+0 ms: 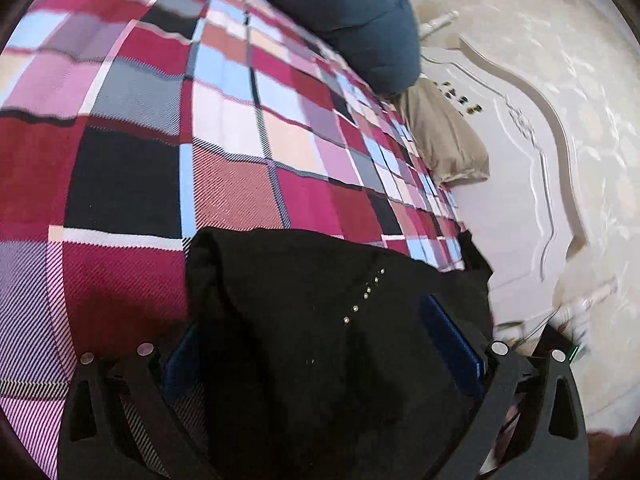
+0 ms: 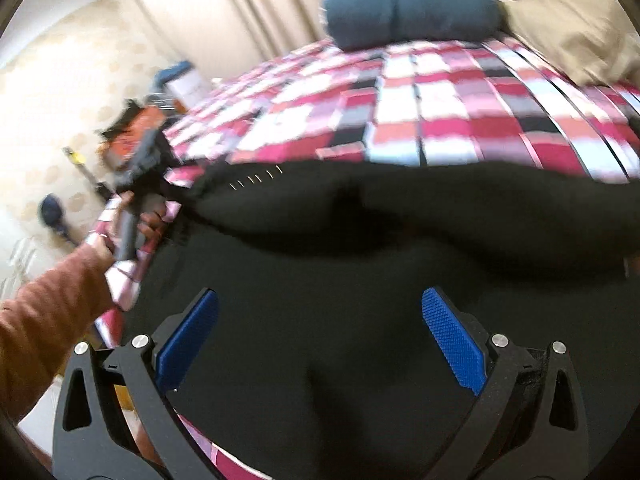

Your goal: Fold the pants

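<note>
Black pants [image 1: 280, 280] with a short row of metal studs [image 1: 364, 296] lie bunched on a plaid bedspread [image 1: 200, 140]. My left gripper [image 1: 316, 320] is open, its blue pads [image 1: 452, 344] spread wide with the pants' cloth lying between and over them. In the right wrist view the pants [image 2: 360, 208] form a thick fold across the bed. My right gripper [image 2: 320, 294] hovers open just above the near part of them, with nothing between its pads [image 2: 452, 344]. A hand [image 2: 132, 220] in a rust sleeve holds the left gripper at the pants' left end.
A dark blue cushion [image 2: 408, 0] and a beige pillow [image 2: 572, 28] sit at the head of the bed, against a white carved headboard [image 1: 520, 160]. Curtains [image 2: 240, 8] hang behind. Clutter lies on the floor [image 2: 132, 132] left of the bed.
</note>
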Demonstrator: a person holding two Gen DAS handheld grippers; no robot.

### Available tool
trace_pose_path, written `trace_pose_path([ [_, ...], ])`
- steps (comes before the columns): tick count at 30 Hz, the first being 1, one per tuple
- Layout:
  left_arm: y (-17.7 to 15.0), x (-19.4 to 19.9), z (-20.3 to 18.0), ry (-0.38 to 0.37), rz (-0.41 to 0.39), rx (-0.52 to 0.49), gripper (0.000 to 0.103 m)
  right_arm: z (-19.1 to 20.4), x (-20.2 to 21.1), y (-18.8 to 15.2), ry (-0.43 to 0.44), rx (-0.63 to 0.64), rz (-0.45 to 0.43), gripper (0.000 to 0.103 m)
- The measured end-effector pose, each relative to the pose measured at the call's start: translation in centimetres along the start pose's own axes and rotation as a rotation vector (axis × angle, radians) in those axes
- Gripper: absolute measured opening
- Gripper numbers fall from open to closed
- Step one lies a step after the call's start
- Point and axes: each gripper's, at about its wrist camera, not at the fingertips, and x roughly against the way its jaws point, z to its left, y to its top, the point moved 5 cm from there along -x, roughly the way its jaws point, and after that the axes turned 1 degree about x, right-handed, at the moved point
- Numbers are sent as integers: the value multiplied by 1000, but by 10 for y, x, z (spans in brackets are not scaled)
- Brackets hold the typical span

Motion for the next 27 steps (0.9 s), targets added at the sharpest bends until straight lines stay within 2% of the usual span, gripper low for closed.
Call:
trace_pose_path([
  [2, -6, -4, -7, 53, 18, -97, 99, -11, 1, 27, -1, 31, -16, 101],
  [4, -5, -8, -9, 89, 67, -129, 99, -26, -6, 60, 36, 61, -7, 101],
  [6, 3, -5, -1, 59, 53, -47, 98, -40, -24, 85, 54, 70, 54, 101],
  [8, 13, 1, 8, 20, 8, 59, 98, -51, -55, 104, 82, 105, 155, 101],
  [10, 18, 0, 10, 23, 7, 72, 97, -62, -91, 113, 75, 123, 283, 101],
  [11, 18, -1, 8, 40, 15, 55, 92, -66, -105, 114, 74, 127, 323, 101],
  [12, 18, -3, 6, 63, 23, 33, 74, -70, -118, 114, 62, 130, 366, 101],
  [13, 19, -5, 9, 104, 37, 15, 63, -72, -127, 114, 58, 136, 397, 101],
  [14, 19, -6, 12, 126, 43, 22, 42, -72, -136, 112, 69, 146, 430, 100],
  [15, 20, -7, 19, 130, 48, 53, 36, -69, -145, 108, 90, 160, 463, 99],
  [16, 21, -6, 24, 98, 48, 86, 36, -69, -150, 104, 110, 171, 492, 95],
  [18, 20, -3, 28, 66, 46, 91, 34, -61, -156, 95, 91, 240, 522, 89],
  [19, 20, -3, 28, 66, 49, 85, 32, -59, -157, 92, 64, 274, 536, 77],
  [20, 20, -3, 27, 68, 53, 69, 27, -57, -156, 90, 31, 309, 540, 61],
  [21, 20, -4, 26, 72, 57, 56, 16, -55, -154, 90, 9, 331, 536, 49],
  [22, 20, -5, 26, 72, 63, 50, 15, -56, -149, 91, 26, 319, 533, 15],
  [23, 20, -5, 25, 76, 62, 43, 14, -56, -146, 92, 73, 282, 537, 6],
  [24, 21, -6, 24, 78, 59, 37, 13, -56, -143, 93, 85, 267, 530, 6],
  [27, 25, 2, 17, 63, 18, 18, 12, -50, -130, 94, 26, 318, 493, 6],
])
